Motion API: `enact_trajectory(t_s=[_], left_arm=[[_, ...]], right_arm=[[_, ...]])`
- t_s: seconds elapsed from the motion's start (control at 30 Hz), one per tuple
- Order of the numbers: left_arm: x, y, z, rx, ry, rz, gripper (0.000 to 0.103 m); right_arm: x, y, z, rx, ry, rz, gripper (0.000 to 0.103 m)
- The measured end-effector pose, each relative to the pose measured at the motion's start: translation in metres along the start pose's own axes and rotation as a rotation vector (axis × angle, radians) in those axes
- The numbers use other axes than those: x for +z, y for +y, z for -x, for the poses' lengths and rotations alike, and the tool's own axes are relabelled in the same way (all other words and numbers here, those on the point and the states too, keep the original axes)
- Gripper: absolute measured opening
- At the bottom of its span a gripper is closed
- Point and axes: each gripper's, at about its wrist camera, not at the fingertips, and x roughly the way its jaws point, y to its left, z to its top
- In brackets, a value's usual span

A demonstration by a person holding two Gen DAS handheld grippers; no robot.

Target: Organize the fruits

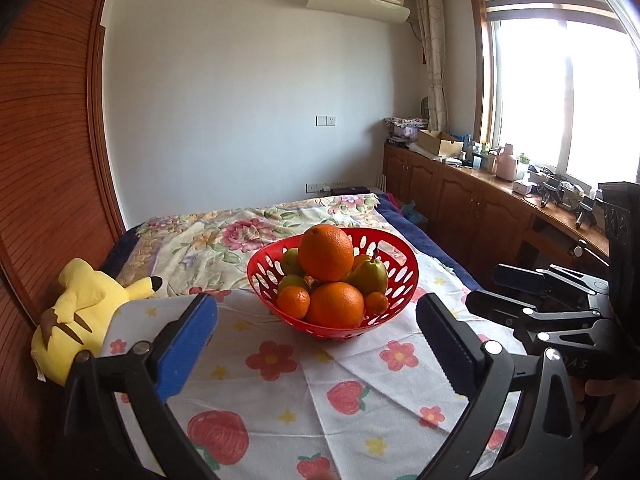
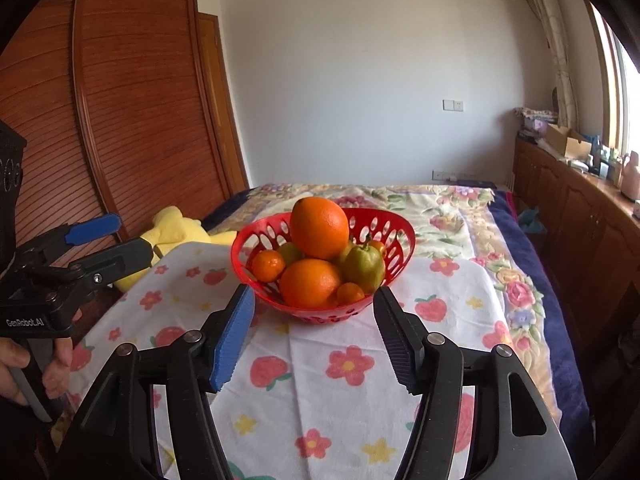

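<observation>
though heaped, red basket (image 1: 394, 280) untouched

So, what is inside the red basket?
The basket holds two big oranges, one on top, small mandarins and green pears. Fruit lower in the pile is hidden.

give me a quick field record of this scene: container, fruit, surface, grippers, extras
container: red perforated basket, upright on the cloth
fruit: large orange on top of the pile; second orange at front; green pear; small tangerine
surface: white strawberry-and-flower cloth over a floral bedspread
left gripper: open, empty, short of the basket
right gripper: open, empty
extras: yellow plush toy left of the cloth
</observation>
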Motion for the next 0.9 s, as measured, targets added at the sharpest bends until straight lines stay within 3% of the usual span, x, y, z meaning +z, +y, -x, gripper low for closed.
enact_trajectory(t_s=[0.43, 0.9], left_arm=[[-0.028, -0.01, 0.046, 0.017, -0.032, 0.014, 0.1], [-0.052, -0.02, 0.096, 0.057, -0.06, 0.017, 0.1]], right_arm=[[-0.021, 0.014, 0.043, -0.042, -0.056, -0.008, 0.083], [-0.045, 0.033, 0.085, -0.077, -0.1, 0.005, 0.083]])
